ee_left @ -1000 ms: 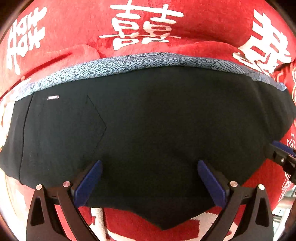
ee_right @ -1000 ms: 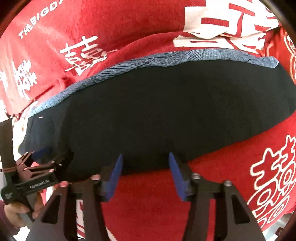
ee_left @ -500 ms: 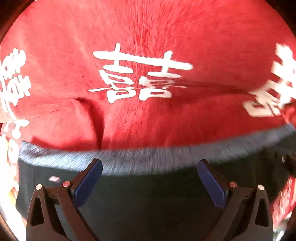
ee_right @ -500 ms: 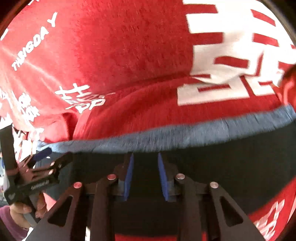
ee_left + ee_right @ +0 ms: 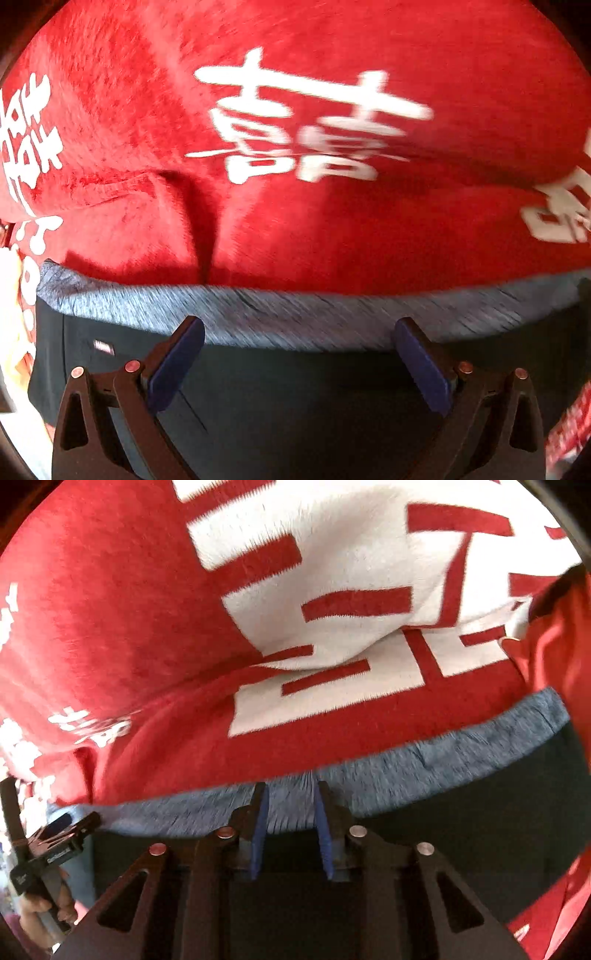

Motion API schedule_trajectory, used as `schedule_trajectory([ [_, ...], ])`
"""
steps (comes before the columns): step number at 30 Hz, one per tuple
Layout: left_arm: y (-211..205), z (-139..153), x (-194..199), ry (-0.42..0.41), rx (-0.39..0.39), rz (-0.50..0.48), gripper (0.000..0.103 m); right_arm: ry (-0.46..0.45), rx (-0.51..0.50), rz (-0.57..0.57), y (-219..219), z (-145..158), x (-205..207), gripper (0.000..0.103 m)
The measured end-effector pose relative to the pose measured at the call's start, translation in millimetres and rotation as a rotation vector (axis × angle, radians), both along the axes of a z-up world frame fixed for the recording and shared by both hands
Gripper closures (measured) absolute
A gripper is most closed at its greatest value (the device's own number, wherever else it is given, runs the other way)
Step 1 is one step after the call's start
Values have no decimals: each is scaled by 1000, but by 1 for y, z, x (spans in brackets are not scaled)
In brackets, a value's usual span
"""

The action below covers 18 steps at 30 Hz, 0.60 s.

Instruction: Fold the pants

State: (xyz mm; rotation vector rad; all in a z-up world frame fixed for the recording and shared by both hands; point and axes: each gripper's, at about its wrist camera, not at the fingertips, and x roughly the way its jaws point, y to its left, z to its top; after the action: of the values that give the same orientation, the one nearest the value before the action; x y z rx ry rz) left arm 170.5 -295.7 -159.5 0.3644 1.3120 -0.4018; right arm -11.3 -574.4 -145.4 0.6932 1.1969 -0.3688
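Both claws over pants' (image 5: 295, 406) grey waistband (image 5: 314, 314)

Both shots are smeared with motion blur, so the weave on the grey waistband (image 5: 314, 317) is just streaks. The pants (image 5: 295, 406) run off the bottom edge in both views, so no legs or hems to see. There's a tiny label (image 5: 103, 347) on them, way too small to read. The white characters on the red blanket (image 5: 332, 229) get chopped at the frame edges. In the right wrist view, the left gripper (image 5: 70, 825) is tucked at the edge, jaws unclear, and the hand (image 5: 40, 912) holding it is mostly cut off.
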Motion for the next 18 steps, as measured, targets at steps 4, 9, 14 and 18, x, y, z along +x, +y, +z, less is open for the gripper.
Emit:
schedule_trajectory([
  [4,-19,6,-42,70,-26,-27,0,-3,54,24,22,9,-28,71],
  [9,-37,-15,-95,150,31,-63,0,60,98,-11,43,-8,-68,71],
  [14,-37,-13,-102,102,28,-52,0,41,117,-24,49,-6,-87,71],
  [18,-40,-14,-101,113,57,-60,0,36,146,-26,44,-1,-99,71],
])
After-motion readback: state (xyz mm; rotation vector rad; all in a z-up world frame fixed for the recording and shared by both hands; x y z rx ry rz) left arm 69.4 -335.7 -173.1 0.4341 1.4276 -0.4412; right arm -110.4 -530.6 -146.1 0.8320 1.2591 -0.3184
